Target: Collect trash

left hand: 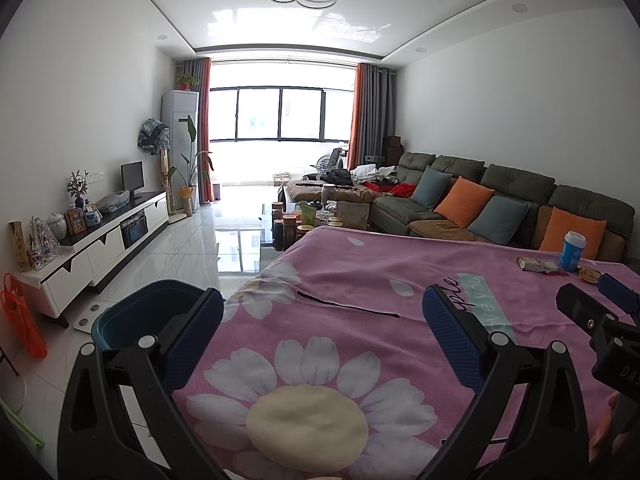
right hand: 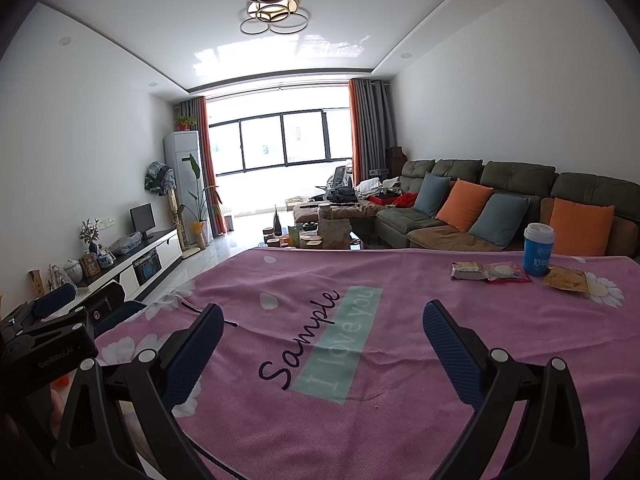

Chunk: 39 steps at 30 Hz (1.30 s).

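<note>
Both our tools, left tool [left hand: 322,320] and right tool [right hand: 322,336], hang wide open, empty. The wrappers [right hand: 490,271] lie far right on the counter [right hand: 400,380] beside the blue cup [right hand: 539,249]; we'd send the right across low (bin [left hand: 132,320] waits left).

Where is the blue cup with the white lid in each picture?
Left wrist view: the blue cup stands far right on the pink cloth, in front of an orange cushion.
Right wrist view: the blue cup stands upper right on the pink cloth, left of that orange cushion.
Shared landmark: the snack wrappers lying just left of the cup.
</note>
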Available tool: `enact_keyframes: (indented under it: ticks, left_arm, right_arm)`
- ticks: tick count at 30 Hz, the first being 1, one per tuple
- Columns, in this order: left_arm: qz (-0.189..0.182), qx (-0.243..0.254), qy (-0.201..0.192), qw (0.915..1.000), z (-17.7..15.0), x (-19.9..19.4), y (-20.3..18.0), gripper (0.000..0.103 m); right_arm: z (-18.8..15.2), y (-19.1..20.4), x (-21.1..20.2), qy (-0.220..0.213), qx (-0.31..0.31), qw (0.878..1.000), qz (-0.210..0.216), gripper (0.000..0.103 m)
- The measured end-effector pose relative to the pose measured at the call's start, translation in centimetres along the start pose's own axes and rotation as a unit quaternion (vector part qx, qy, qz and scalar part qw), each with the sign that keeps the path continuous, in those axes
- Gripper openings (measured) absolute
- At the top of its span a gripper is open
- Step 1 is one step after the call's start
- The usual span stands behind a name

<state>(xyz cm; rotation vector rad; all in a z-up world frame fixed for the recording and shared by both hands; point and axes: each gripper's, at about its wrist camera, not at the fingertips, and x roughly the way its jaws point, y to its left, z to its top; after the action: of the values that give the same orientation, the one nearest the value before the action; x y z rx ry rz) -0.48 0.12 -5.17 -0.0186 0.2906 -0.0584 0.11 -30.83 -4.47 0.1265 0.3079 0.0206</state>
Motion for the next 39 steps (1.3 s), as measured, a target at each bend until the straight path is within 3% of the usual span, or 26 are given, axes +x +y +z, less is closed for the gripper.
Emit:
enact_keyframes:
  ticks: [39]
  left_arm:
    - [-0.001, 0.001, -0.004, 1.0000, -0.45, 0.77, -0.14, 0.098]
  right_arm:
    - [-0.26, 0.13, -0.51, -0.004, 0.008, 1.000, -0.011, 0.096]
